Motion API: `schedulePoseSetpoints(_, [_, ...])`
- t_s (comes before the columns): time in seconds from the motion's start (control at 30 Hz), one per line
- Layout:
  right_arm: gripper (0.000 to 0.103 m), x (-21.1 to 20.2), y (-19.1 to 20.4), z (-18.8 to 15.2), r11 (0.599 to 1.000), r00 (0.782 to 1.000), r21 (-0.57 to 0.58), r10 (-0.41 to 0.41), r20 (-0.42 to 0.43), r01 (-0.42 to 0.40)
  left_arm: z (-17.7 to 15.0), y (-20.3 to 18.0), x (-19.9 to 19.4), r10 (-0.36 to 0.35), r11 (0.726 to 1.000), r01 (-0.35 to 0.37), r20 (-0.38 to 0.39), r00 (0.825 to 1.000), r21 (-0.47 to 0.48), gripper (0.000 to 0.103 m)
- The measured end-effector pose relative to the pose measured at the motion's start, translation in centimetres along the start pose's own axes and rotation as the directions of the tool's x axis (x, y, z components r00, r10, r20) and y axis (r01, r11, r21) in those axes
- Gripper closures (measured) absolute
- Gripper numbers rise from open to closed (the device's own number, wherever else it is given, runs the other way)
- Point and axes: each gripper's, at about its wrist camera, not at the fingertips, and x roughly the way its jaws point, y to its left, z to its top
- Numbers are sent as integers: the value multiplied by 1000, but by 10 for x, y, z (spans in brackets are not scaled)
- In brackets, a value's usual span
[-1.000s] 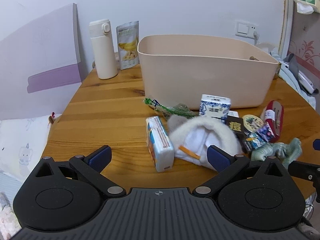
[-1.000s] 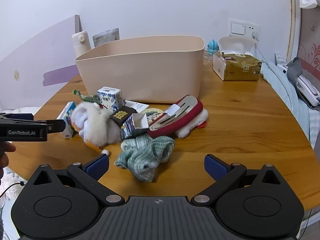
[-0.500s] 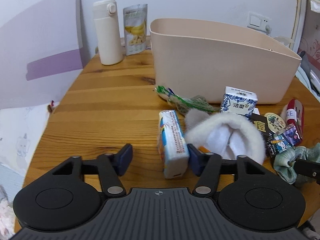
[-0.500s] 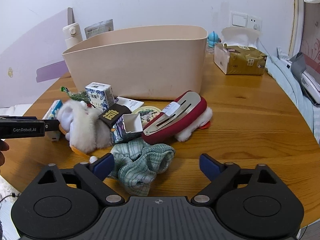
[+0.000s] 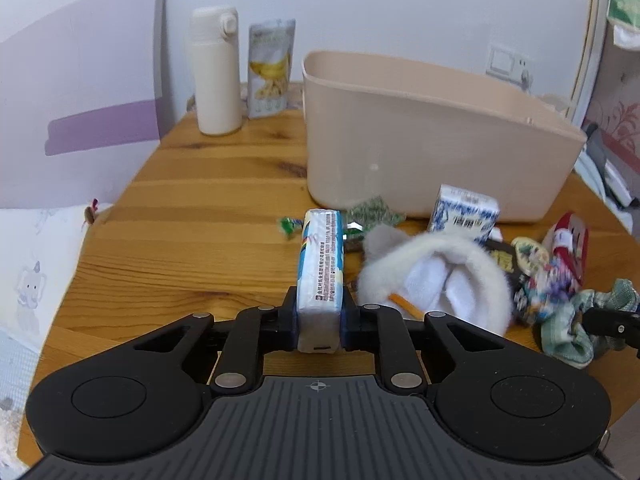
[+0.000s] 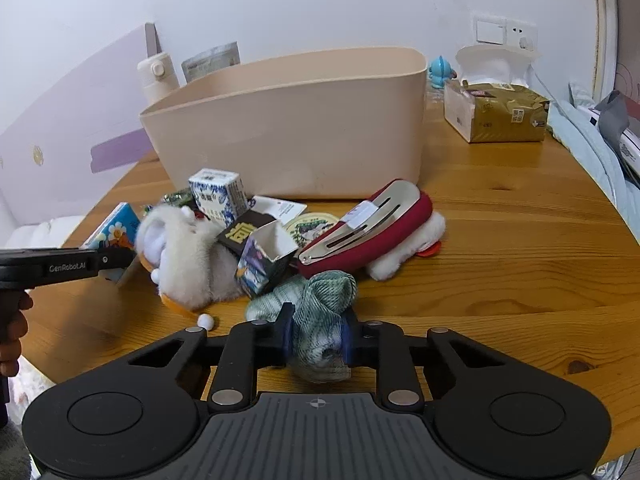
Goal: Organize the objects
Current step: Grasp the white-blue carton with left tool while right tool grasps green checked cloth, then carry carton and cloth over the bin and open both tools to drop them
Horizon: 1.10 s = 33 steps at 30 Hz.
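My left gripper [image 5: 319, 312] is shut on the near end of a white and blue tissue pack [image 5: 322, 264], which points away toward the beige bin [image 5: 420, 152]. In the right wrist view, the jaws of my right gripper [image 6: 316, 336] are closing and the pads press a crumpled green cloth [image 6: 320, 300] between them. Between the two held things lies a pile: a white plush toy [image 6: 188, 264], a blue and white carton [image 6: 218, 196], small boxes, and a red pouch with a metal plate [image 6: 372, 232]. The bin [image 6: 288, 136] stands behind the pile on the wooden table [image 6: 500, 240].
A white bottle [image 5: 216, 76] and a banana snack pouch [image 5: 270, 68] stand at the back left by the wall. A gold tissue box [image 6: 496, 112] and a small blue figure [image 6: 440, 72] sit at the back right. Bedding lies past the table's right edge.
Both grippers went from wide open to shut. The left one moved forward and closed on the tissue pack. The right one closed on the green cloth.
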Motion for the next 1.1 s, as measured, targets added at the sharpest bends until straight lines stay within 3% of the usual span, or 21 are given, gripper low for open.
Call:
schedulePoseSetpoints(0.17, [88,-22,-11,9,1000,998,23,1,68,-3,17,1,-29,-43,998,48,83,996,-49,85])
schedulePoseSetpoints(0.37, [89,-38,-22,34,1000,987,29,-5,160,1,44,-16,-46,-31,1000,31,176,984,4,85])
schedulePoseSetpoints(0.67, [89,-58,-22,92,1000,948,16,10,318,-16,90,-39,-50,-55,998,46,261,964,39,85])
schedulePoseSetpoints(0.77, [89,-57,-21,111,1000,931,19,5,364,-13,110,-46,-36,-90,996,90,243,966,13,85])
schedulePoseSetpoints(0.9, [89,-49,-19,135,1000,914,25,-13,405,4,133,-62,-10,-82,997,78,218,972,27,85])
schedulePoseSetpoints(1.1, [89,-14,-17,160,999,924,22,-41,379,35,142,-79,40,-57,997,50,122,991,61,85])
